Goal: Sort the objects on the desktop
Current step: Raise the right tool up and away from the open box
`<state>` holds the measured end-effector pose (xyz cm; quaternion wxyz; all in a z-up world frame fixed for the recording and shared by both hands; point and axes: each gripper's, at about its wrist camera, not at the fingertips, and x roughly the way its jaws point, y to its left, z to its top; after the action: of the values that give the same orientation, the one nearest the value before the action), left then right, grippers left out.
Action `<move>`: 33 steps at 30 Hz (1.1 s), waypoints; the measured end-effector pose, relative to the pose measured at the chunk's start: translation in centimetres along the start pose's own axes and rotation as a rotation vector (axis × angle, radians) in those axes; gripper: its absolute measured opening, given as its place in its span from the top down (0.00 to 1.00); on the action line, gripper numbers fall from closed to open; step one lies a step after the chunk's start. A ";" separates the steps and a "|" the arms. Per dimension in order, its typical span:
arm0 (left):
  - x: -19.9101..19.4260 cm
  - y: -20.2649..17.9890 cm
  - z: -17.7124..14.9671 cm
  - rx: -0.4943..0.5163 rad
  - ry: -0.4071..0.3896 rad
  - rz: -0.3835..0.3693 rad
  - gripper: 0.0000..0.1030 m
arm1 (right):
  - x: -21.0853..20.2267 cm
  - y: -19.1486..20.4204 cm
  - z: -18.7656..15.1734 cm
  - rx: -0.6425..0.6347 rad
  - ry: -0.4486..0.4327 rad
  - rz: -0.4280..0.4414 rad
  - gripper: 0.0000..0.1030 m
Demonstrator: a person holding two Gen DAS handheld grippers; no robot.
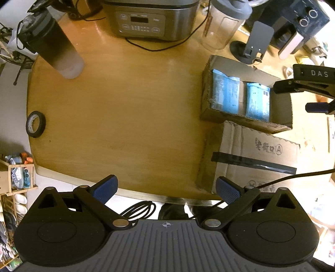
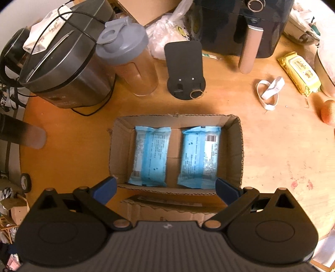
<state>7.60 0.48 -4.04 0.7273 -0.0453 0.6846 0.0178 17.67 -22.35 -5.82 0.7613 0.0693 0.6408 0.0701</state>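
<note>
An open cardboard box (image 2: 238,146) sits on the wooden table and holds two blue packets side by side, one on the left (image 2: 150,157) and one on the right (image 2: 200,154). My right gripper (image 2: 166,189) is open and empty, above the box's near edge. The box (image 1: 207,92) and both packets (image 1: 226,92) (image 1: 257,100) also show at the right of the left wrist view. My left gripper (image 1: 166,189) is open and empty over the table's near edge, left of the box. The right gripper's fingers (image 1: 293,86) show at the far right there.
A roll of black tape (image 1: 35,123) lies at the table's left edge. A dark shaker bottle (image 1: 56,46), a rice cooker (image 1: 150,18), a clear shaker (image 2: 134,58), a black stand (image 2: 185,71), an air fryer (image 2: 240,25), a yellow wipes pack (image 2: 299,72) and a white strap (image 2: 270,92) stand around. A taped carton (image 1: 257,159) sits near the box.
</note>
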 end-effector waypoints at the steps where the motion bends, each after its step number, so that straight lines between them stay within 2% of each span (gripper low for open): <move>1: 0.0 -0.2 0.0 0.003 0.001 0.001 0.00 | 0.0 -0.3 -0.1 0.000 -0.001 -0.005 0.00; 13: 0.8 -2.6 -0.3 0.034 0.011 0.023 0.00 | 0.1 -3.5 0.1 0.002 -0.014 -0.066 0.00; 33: 1.2 -6.3 -0.4 0.077 0.015 0.018 0.00 | 0.3 -9.5 -0.1 0.056 -0.006 -0.105 0.00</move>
<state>7.84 -5.91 -5.00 0.7230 -0.0110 0.6907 -0.0023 17.75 -31.58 -7.94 0.7637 0.0571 0.6430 0.0119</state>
